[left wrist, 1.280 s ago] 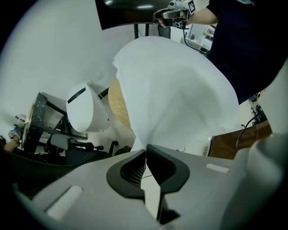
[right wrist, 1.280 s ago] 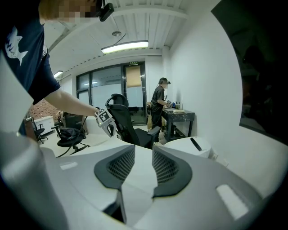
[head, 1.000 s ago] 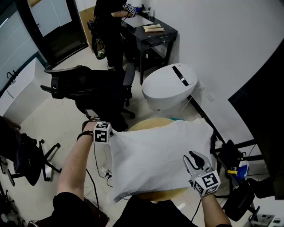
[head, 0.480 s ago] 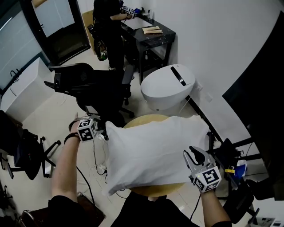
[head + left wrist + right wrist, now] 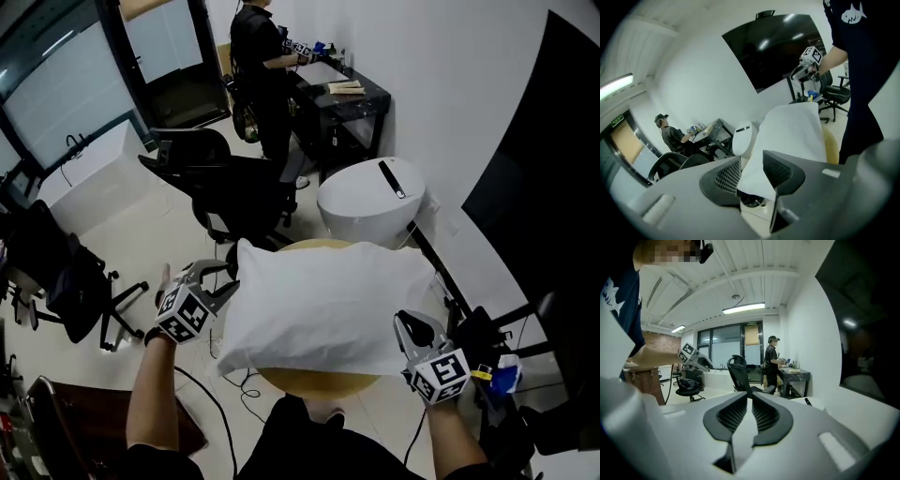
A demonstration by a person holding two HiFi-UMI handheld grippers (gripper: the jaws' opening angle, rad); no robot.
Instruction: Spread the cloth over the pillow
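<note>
**Both grippers take a fresh hold on the cloth — set to draw it flat**

The cloth lies puffed over the round tabletop, with the pillow hidden beneath (the two cannot be told apart). The left gripper has swung out along the cloth's left edge; its jaws have just been closing and pinch a thick fold of that corner. The right gripper has just been closing too — its jaws stand nearly together on a thin edge at the near right. With both ends held, stretching looks likely next.

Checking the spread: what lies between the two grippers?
The white pillow, stretched from left gripper to right gripper in the head view; both have just been closing fingers on its corners.
</note>
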